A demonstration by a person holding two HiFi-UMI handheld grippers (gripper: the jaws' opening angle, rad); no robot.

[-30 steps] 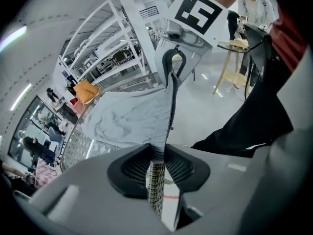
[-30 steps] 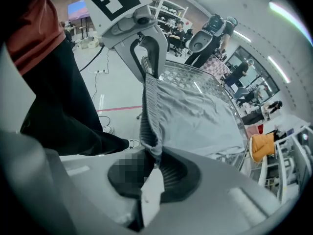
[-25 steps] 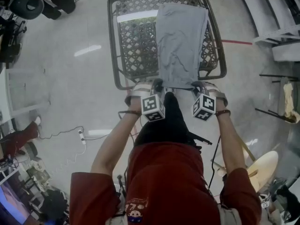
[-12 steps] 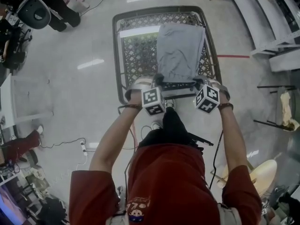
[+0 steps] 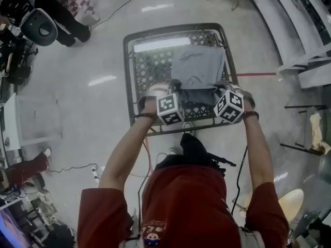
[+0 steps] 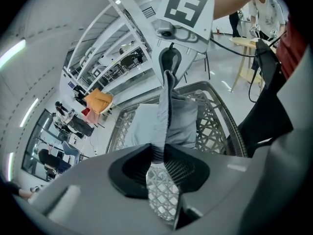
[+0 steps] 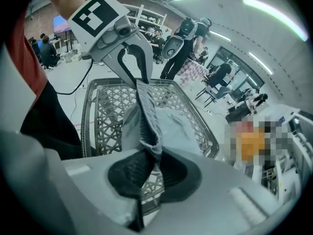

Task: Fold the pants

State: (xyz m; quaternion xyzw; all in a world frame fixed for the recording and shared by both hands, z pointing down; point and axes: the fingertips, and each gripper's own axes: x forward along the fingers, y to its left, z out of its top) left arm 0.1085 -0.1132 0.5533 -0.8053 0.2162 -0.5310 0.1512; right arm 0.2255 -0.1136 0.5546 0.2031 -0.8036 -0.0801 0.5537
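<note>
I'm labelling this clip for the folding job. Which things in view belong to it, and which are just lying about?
In the job: grey pants, held by left tool and right tool; lattice table beneath.
Lying about: office chair; wooden stool; red floor tape.

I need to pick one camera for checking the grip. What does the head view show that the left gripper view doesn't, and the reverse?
Only the head view: the person's arms, and the left gripper and right gripper side by side above the lattice table's whole outline. Only the left gripper view: its pads pinched shut on the pants' edge. Both: the grey pants stretched between the two grippers over the table.
</note>
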